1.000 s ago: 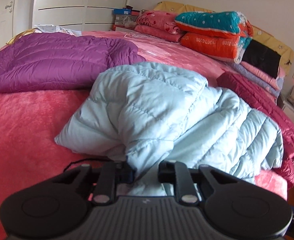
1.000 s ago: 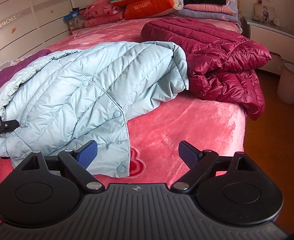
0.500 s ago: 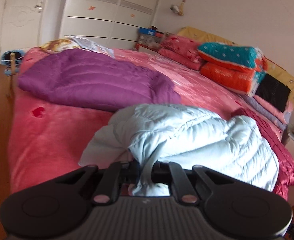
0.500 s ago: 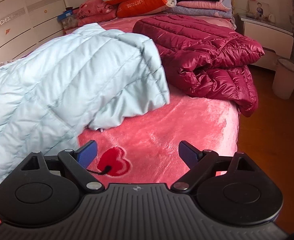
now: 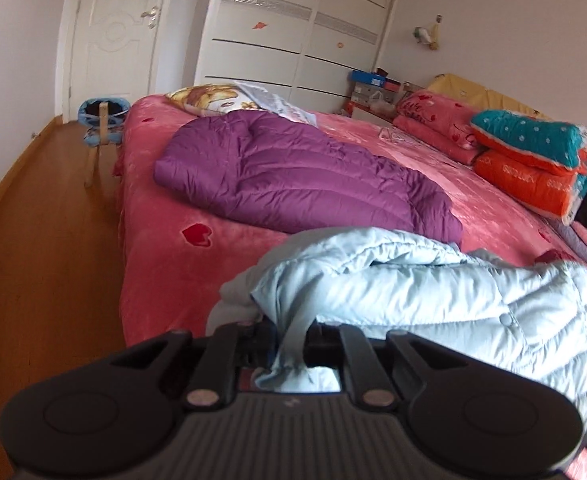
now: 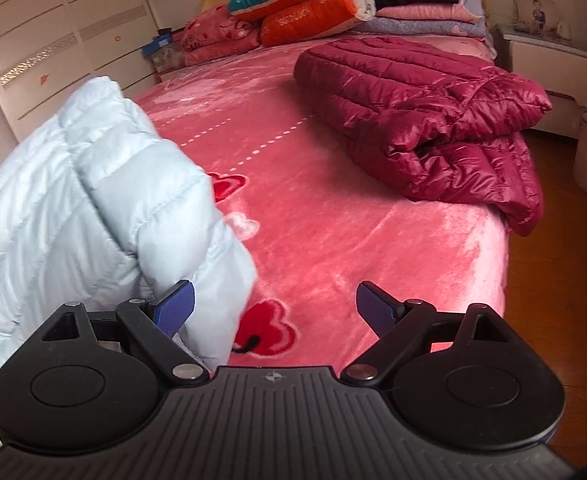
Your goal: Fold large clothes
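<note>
Pale-blue jacket (image 5: 433, 300) pinched in left claw (image 5: 291, 338), maroon jacket (image 6: 421, 120) beyond gaping right claw (image 6: 275, 306)

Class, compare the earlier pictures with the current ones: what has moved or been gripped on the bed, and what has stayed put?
The left gripper, shut on a fold of the light blue jacket, has dragged it away from the maroon jacket, leaving bare blanket between them. The right gripper stays open and holds nothing. The maroon jacket and the purple jacket have not moved.
</note>
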The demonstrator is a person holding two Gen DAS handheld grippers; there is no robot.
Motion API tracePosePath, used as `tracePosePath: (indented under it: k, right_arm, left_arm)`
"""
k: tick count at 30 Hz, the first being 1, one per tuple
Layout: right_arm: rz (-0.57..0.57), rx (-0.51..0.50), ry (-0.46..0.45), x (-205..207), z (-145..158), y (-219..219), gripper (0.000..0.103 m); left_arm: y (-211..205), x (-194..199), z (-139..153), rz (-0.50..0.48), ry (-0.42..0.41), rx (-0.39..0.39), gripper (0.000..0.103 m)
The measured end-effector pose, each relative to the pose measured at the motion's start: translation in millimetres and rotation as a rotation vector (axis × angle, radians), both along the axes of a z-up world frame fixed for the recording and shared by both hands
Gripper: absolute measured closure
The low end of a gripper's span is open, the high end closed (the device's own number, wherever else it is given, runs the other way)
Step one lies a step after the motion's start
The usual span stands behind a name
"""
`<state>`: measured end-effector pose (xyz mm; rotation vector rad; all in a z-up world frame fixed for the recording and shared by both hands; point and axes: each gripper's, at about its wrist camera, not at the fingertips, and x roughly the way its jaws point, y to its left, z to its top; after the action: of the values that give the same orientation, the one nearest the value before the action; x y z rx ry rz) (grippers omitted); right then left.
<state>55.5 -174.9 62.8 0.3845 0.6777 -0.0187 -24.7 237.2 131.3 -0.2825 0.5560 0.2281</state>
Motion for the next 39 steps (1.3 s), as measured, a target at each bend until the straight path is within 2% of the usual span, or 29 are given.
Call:
tracePosePath:
  k: [3,6,8,10,13,17,19,22,25,30,34,37,39]
  right_arm:
    - [0.046,0.010,0.010,5,-4,3,0.000]
    - [0.072,-0.018,0.011,14,-7,4,0.000]
    - [0.078,0.004,0.011,18,-9,-1,0.000]
    - [0.085,0.055,0.009,19,-10,-2,0.000]
    - [0.125,0.110,0.003,17,-9,-2,0.000]
    - [0.231,0.117,-0.017,14,-5,11,0.000]
    - [0.289,0.064,-0.023,14,-4,23,0.000]
    - [0.294,-0.111,0.019,21,-11,43,0.000]
    - [0.269,-0.189,0.033,28,-16,47,0.000]
    - [0.210,-0.085,0.045,48,-24,29,0.000]
    - [0.198,-0.001,0.052,61,-29,18,0.002]
    - [0.209,0.014,0.057,69,-32,21,0.007]
    - [0.219,0.009,0.062,74,-33,21,0.010]
  left_arm:
    - [-6,-10,1,-0.038,-0.010,0.030,0.091]
    - [-5,-19,2,-0.050,-0.016,0.037,0.083]
    - [-4,-27,5,-0.045,-0.022,0.053,0.070]
    - [-2,-36,6,-0.038,-0.029,0.065,0.063]
    - [-3,-48,5,-0.065,-0.020,0.076,0.062]
    - [-13,-58,-6,-0.140,0.033,0.067,0.060]
    - [-21,-58,-15,-0.194,0.063,0.056,0.059]
    - [-33,-51,-31,-0.246,0.117,0.058,0.059]
    - [-41,-44,-46,-0.283,0.157,0.067,0.057]
    - [-46,-33,-61,-0.316,0.164,0.068,0.052]
    - [-56,-32,-67,-0.365,0.163,0.067,0.038]
    - [-63,-28,-71,-0.403,0.144,0.090,0.028]
    - [-65,-22,-78,-0.399,0.140,0.109,0.027]
